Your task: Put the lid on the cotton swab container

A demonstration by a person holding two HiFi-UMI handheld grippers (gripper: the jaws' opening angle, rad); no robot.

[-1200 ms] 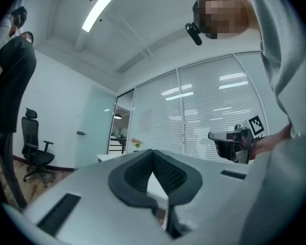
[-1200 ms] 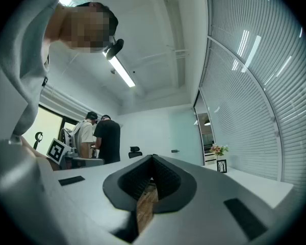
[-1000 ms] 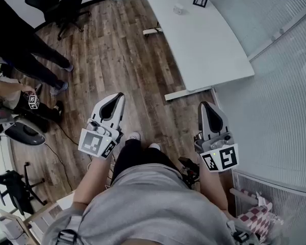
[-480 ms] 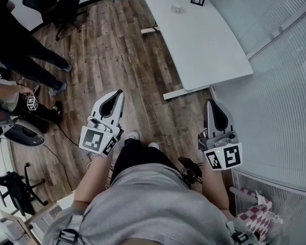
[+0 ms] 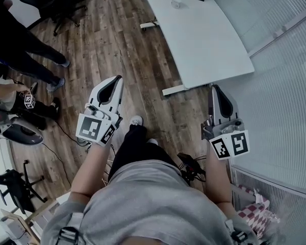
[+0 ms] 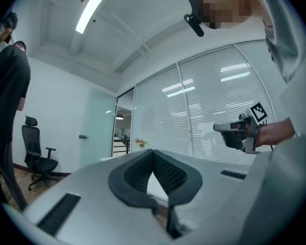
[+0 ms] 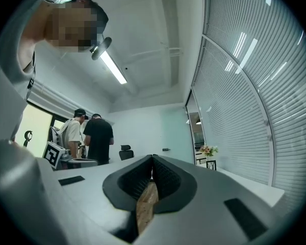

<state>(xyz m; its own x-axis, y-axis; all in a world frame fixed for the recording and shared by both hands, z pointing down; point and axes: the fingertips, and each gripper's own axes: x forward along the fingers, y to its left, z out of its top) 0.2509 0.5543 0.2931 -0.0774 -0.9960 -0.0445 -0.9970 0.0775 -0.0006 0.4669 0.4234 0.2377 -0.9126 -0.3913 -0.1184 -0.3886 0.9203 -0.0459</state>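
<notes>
Head view: left gripper [image 5: 117, 78] and right gripper [image 5: 214, 88] are level over the wood floor [image 5: 117, 40], short of the table [image 5: 209, 45]. A small clear item [image 5: 176, 3], likely the swab container, sits near the table's far end. No lid discernible.
Left gripper view: fingers [image 6: 168, 173] closed, empty.
Right gripper view: fingers [image 7: 166, 180] closed, empty.
Risk: arriving closed would knock that light item over.

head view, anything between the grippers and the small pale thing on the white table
Nothing visible does. Only wood floor lies between the left gripper, the right gripper and the white table; the small pale thing sits toward its far end.
</notes>
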